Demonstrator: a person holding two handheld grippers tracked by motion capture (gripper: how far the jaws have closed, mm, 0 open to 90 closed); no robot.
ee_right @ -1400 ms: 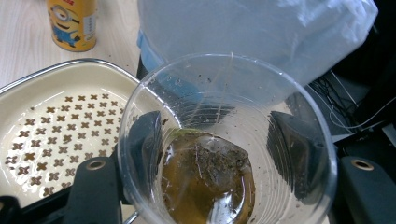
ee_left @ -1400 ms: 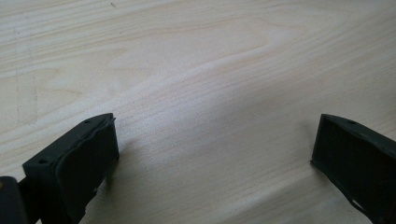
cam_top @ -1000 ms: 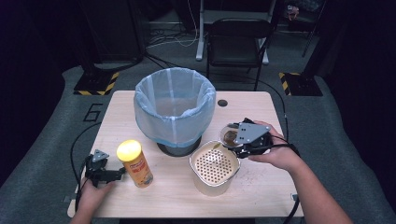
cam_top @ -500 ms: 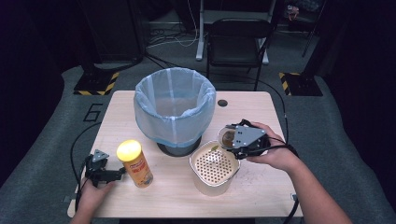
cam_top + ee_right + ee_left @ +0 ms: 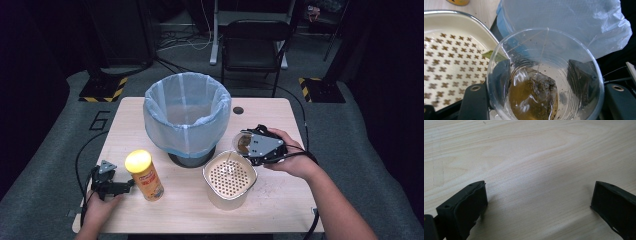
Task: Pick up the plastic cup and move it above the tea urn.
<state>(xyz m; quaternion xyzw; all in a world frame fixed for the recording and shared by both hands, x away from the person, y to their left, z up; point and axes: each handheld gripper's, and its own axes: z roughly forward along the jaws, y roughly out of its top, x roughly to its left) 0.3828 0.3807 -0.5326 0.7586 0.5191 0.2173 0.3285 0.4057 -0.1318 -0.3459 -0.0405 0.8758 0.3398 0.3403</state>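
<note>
Here the right gripper (image 5: 250, 146) pinches a clear plastic cup (image 5: 545, 75) with a wet tea bag (image 5: 534, 93) and brown liquid, jaws pressed on its walls. The cup stands upright, just beside the perforated strainer bowl (image 5: 229, 176), on its far-right side. The left gripper (image 5: 111, 186) rests spread, well apart from the bowl, beyond the yellow-lidded can (image 5: 144, 175), so the right does any tipping.

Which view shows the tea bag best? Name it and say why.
The right gripper view: it looks straight down into the clear cup, where the tea bag sits in brown liquid between the right gripper's jaws. The high view shows the cup as a small brown disc. The left gripper view shows bare table.
</note>
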